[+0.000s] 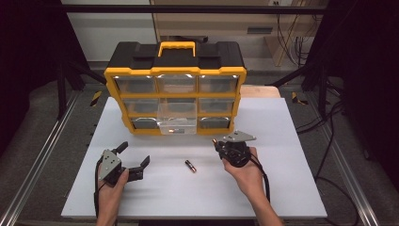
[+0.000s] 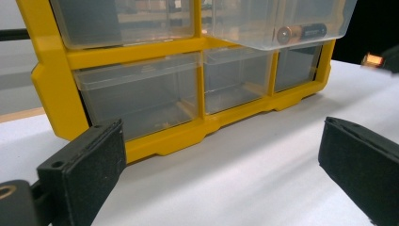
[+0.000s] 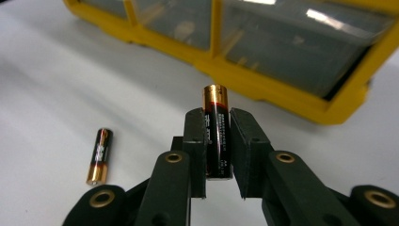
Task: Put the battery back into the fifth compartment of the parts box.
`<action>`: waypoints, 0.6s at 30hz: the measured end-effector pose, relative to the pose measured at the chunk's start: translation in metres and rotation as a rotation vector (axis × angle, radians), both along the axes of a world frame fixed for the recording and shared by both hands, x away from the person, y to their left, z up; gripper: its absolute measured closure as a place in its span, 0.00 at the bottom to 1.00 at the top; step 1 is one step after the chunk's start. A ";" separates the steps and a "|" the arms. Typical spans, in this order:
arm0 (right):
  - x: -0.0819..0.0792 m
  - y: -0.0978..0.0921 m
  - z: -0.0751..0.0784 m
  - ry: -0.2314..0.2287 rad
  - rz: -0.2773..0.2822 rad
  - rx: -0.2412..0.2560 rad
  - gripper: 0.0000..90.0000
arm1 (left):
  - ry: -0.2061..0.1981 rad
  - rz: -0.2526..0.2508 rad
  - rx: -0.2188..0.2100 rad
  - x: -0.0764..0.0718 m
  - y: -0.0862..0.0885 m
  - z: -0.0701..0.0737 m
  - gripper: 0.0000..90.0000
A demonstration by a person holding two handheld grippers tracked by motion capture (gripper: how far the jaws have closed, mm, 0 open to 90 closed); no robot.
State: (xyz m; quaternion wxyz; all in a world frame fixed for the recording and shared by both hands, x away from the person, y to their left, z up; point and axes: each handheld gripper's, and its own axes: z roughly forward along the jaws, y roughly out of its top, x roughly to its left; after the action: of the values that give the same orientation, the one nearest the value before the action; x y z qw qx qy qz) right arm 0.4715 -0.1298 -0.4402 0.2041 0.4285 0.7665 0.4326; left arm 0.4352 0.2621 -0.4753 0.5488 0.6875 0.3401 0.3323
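Battery (image 3: 217, 136), small, hard and probably slippery, is squeezed mid-body by the right gripper (image 3: 217, 141); the left gripper (image 1: 133, 160) gapes empty.

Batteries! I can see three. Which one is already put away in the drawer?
The battery in the pulled-out clear drawer of the yellow organizer. One other lies loose on the table; the last is pinched in the right claw.

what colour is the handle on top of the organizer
Yellow handle on the black-topped organizer, best in the high view.

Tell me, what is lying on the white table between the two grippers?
A small black-and-copper battery lies loose on the white table, between the left gripper and right gripper, as the high view shows.
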 end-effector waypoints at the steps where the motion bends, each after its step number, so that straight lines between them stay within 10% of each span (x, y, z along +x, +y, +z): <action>1: 0.000 -0.003 0.005 -0.010 -0.002 0.007 0.86 | 0.000 0.000 0.000 0.000 0.000 0.000 0.01; 18: 0.010 -0.008 0.100 -0.144 0.027 0.044 0.86 | -0.001 0.005 0.000 -0.001 0.002 0.000 0.01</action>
State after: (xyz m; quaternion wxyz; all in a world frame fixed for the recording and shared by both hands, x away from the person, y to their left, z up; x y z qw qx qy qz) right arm 0.4818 -0.1382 -0.3401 0.2432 0.3902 0.7460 0.4817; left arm 0.4344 0.2636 -0.4751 0.5483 0.6865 0.3417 0.3338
